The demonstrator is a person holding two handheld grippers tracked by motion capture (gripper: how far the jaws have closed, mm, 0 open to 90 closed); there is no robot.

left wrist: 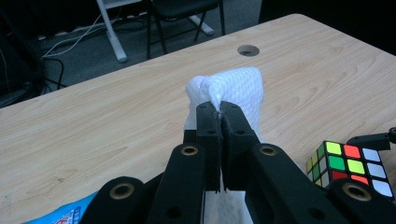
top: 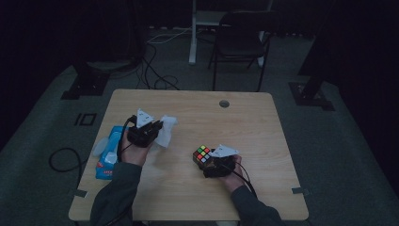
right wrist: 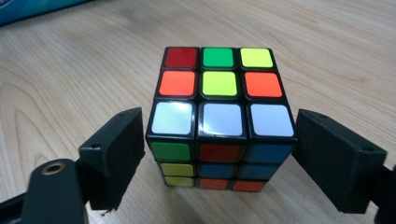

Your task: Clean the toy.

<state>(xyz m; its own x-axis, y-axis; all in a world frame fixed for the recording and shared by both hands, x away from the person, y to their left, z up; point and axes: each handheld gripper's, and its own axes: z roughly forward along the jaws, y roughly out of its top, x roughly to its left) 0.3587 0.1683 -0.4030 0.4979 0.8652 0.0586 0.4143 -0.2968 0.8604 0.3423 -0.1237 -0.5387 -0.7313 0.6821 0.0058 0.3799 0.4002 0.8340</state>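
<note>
While the left gripper pinches a white tissue above the tabletop, the right gripper straddles the cube at near right, pads apart and not touching. Next, I judge, it should clamp the cube for wiping.

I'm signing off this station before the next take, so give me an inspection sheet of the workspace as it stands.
Surface: wooden table, with a round hole near its far edge.
Job's things: puzzle cube on the table, scrambled; white tissue pinched at one corner.
Clutter: blue tissue pack at the table's left edge.
Grippers: left gripper shut on the tissue; right gripper has a jaw on each side of the cube, small gaps visible, not gripping.
Cables: a cable trails from the right gripper; loose leads on the floor beyond the table.
Surroundings: dark room, black chair behind the table.
</note>
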